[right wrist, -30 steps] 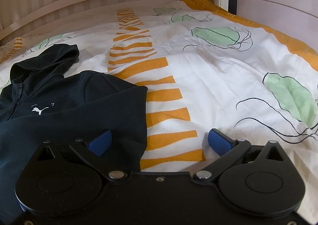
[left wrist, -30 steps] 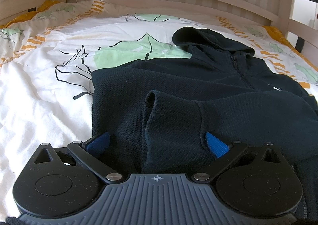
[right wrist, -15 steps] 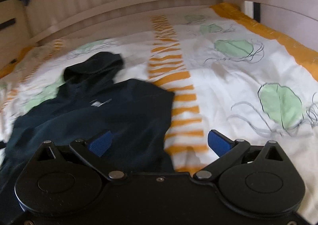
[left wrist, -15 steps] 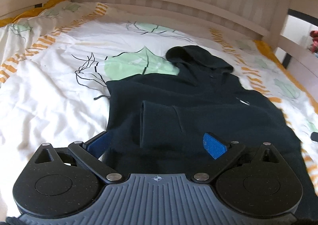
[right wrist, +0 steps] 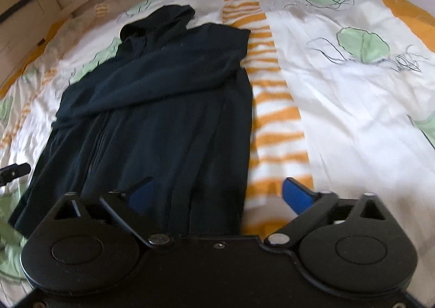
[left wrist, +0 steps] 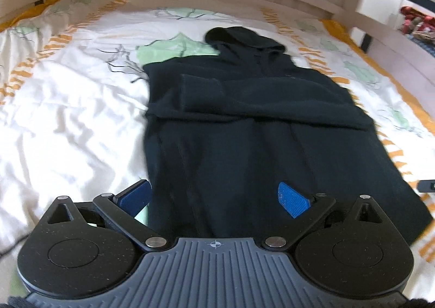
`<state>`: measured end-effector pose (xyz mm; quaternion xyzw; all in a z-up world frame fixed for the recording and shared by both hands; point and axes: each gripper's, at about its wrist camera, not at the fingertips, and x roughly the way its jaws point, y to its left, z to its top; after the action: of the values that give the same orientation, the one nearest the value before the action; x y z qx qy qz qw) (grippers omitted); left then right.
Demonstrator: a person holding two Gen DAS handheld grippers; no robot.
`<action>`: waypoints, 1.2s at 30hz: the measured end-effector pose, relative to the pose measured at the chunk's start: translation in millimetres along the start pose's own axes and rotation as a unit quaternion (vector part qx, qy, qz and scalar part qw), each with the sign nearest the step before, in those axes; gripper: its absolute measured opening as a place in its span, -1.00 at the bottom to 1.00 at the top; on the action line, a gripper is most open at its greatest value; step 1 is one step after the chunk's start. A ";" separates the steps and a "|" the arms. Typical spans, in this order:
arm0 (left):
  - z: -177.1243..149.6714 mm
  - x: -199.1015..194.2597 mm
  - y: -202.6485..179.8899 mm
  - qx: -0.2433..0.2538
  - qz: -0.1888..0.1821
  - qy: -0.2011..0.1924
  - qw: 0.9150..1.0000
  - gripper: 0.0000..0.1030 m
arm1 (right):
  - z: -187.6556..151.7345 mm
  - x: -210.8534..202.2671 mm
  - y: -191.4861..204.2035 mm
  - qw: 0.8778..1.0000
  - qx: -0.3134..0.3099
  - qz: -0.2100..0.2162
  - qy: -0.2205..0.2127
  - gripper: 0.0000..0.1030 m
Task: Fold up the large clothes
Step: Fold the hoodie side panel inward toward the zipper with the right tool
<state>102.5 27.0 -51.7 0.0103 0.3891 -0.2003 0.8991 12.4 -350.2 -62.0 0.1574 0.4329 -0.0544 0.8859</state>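
In the left wrist view, the dark hoodie (left wrist: 244, 123) is seen laid flat on the patterned bedsheet (left wrist: 68, 123), its long axis running from the hood at the far end to the hem at the near edge, and the left gripper (left wrist: 214, 196) is held with fingers spread wide and nothing clamped, straddling the hem's left corner. In the right wrist view, the hoodie (right wrist: 163, 106) is seen left of centre, the sleeves folded across the chest, while the right gripper (right wrist: 220, 193) is closing from wide with only the hem's right edge below its fingers, unpinched; each hand is judged equally near its own hem corner.
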 end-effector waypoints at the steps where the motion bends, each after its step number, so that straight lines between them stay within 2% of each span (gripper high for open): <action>1: -4.2 -1.1 -2.1 0.004 -0.003 0.003 1.000 0.96 | -3.5 -3.4 1.5 1.000 -0.007 0.003 0.004 0.77; 2: -7.4 -1.1 -4.2 0.005 -0.003 0.005 1.000 0.96 | -6.2 -4.2 3.8 1.000 -0.013 0.006 0.011 0.75; 4: -13.8 -0.6 -8.3 0.007 -0.006 0.007 1.000 0.96 | -11.1 -0.4 7.4 0.999 -0.024 0.006 0.030 0.58; 6: -17.4 -0.6 -9.8 0.004 -0.008 0.008 1.000 0.96 | -13.3 8.0 11.2 0.998 -0.038 -0.004 0.047 0.11; 10: -18.4 -6.6 -7.8 0.005 0.002 -0.005 1.000 0.96 | -16.6 11.8 15.5 0.997 -0.055 -0.009 0.056 -0.34; 11: -18.4 -9.5 -6.4 0.006 0.007 -0.010 1.000 0.96 | -16.3 10.2 16.8 0.997 -0.060 -0.010 0.053 -0.52; 15: -14.2 -16.9 5.1 0.003 0.032 -0.019 0.999 0.96 | -16.7 -0.6 24.0 0.992 -0.106 -0.033 0.052 -0.74; 17: -13.3 -18.2 12.7 -0.001 0.048 -0.019 0.999 0.96 | -15.2 2.4 14.9 0.992 -0.101 -0.044 0.069 -0.76; 20: -14.1 -16.6 24.4 -0.021 0.057 -0.003 0.998 0.96 | -14.4 10.6 -2.7 0.993 -0.058 -0.035 0.092 -0.77; 24: -17.1 -7.8 37.0 -0.043 0.054 0.036 0.997 0.96 | -16.1 10.1 3.9 0.992 -0.079 -0.043 0.087 -0.77; 30: -28.4 0.4 48.0 -0.029 0.063 0.086 0.994 0.85 | -17.3 6.7 0.9 0.992 -0.083 -0.041 0.083 -0.76; 32: -36.1 1.5 51.1 -0.018 0.064 0.085 0.994 0.81 | -17.9 7.2 5.4 0.991 -0.093 -0.046 0.083 -0.74; 34: -40.8 1.2 56.8 -0.030 0.073 0.077 0.994 0.78 | -17.8 6.4 9.0 0.991 -0.100 -0.054 0.077 -0.73; 35: -42.6 -1.1 58.1 -0.037 0.080 0.072 0.993 0.73 | -18.0 3.8 11.6 0.990 -0.104 -0.059 0.070 -0.58; 36: -42.9 -2.5 60.0 -0.045 0.085 0.068 0.993 0.71 | -18.4 -1.1 15.5 0.990 -0.111 -0.066 0.056 -0.31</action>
<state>93.2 90.6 -88.1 0.0167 0.4553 -0.1044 0.8840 1.6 -329.7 -68.2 0.0324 0.4943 -0.0556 0.8669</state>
